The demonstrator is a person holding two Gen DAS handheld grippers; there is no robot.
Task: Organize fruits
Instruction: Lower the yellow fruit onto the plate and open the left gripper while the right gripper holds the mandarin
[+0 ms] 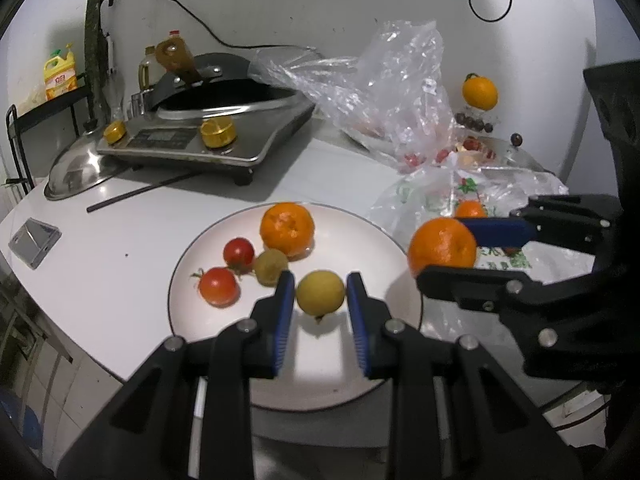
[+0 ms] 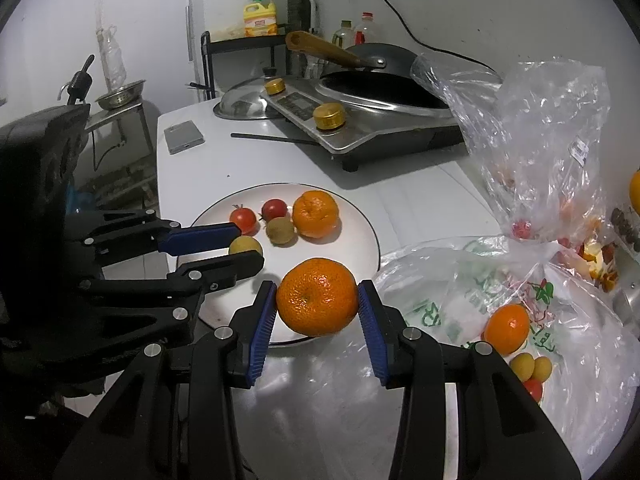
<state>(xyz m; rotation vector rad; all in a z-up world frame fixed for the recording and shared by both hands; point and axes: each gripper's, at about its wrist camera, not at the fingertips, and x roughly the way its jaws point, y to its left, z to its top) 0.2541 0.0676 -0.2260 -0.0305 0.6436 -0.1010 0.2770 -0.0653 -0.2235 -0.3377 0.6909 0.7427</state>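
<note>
At the counter's (image 2: 400, 200) far left corner lies a flat grey phone-like slab (image 2: 183, 136), with a steel dome lid (image 2: 240, 106) just beside it and a thin dark stick (image 2: 276, 138) stretched toward the steel cooker (image 2: 372, 120) that occupies the far edge and carries a dark pan (image 2: 376, 58).

Nearer the front edge sits a white plate (image 2: 360, 220). On it lie two red tomatoes (image 1: 228, 276), a dull brownish-green fruit (image 2: 281, 230) and an orange (image 2: 316, 214), clustered and touching in places.

The left gripper (image 1: 320, 294) hangs over the near part of the plate; its blue-padded fingers (image 1: 285, 300) are closed on a small yellow fruit (image 1: 320, 293), which is held between the pads above the plate, its shadow on the plate beneath it.

To the right, the right gripper (image 2: 317, 300) grips a large mandarin (image 2: 317, 296) between its fingers (image 2: 370, 320), both pads pressing the peel. The mandarin hangs above the plate's right-hand rim, near the counter's front edge.

Farther right, along the counter's right edge, lie crumpled clear plastic bags (image 2: 540, 140). A printed bag (image 2: 520, 300) lies open with another orange (image 2: 507, 328), two small yellow fruits (image 2: 532, 366) and a red one (image 2: 534, 389) inside. At the far right corner a further orange (image 1: 480, 92) sits above a row of dark round fruits (image 1: 474, 122).
</note>
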